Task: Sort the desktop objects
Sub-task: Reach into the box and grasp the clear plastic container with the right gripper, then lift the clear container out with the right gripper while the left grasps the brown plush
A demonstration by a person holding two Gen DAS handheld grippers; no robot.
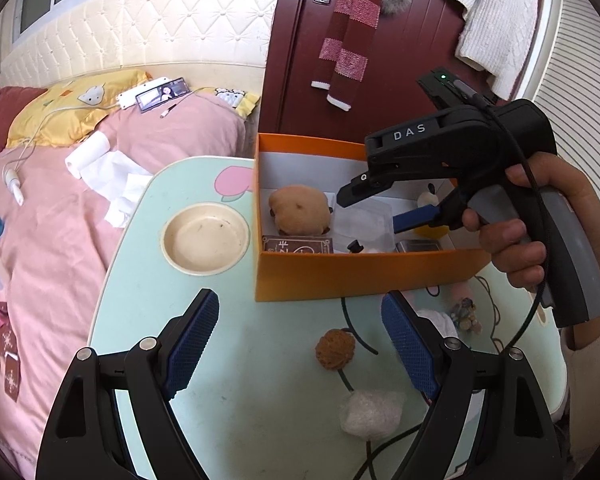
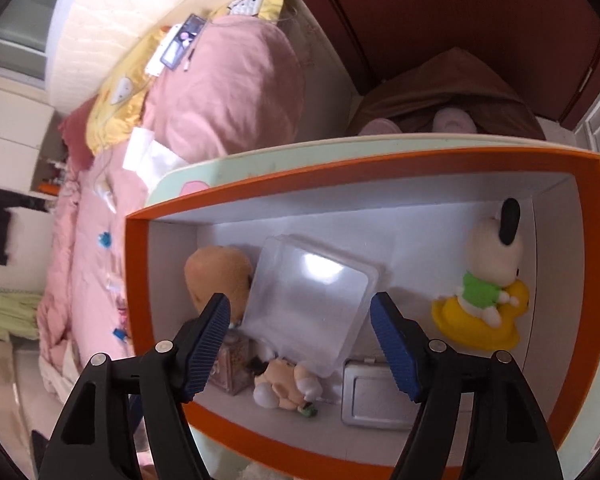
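Desktop objects, part sorted: orange box (image 1: pixel 364 276) at the far right of the mint desk (image 1: pixel 236 400), holding one brown plush (image 1: pixel 299 210), one clear plastic container (image 2: pixel 312 300) tilted against it, one metal tin (image 2: pixel 374 398), one patterned brown card box (image 1: pixel 298 246), one small plush figure (image 2: pixel 286 384) lying on its side, and one white dog toy on a yellow ring (image 2: pixel 482 300) at the right end.

Loose on the desk, near side of the box: one brown woolly ball (image 1: pixel 335 349), one white fluffy wad (image 1: pixel 372 412), one small beaded trinket (image 1: pixel 466 314), one white cloth item partly hidden behind a finger. One cream dish (image 1: pixel 206 238) stands left of the box, well apart from these.

Right tongs (image 2: pixel 300 344): spread wide, carrying nothing, poised over the box directly above the clear container. Left tongs (image 1: pixel 300 348): spread wide, carrying nothing, low over the desk with the woolly ball between the fingers but untouched.

Step in hand, by judgement: collecting the loose items. Advice: lower the left tongs squarely around the ball, close gently since it looks soft, and lift clear of the box wall before crossing. The black cable lying on the desk could snag.
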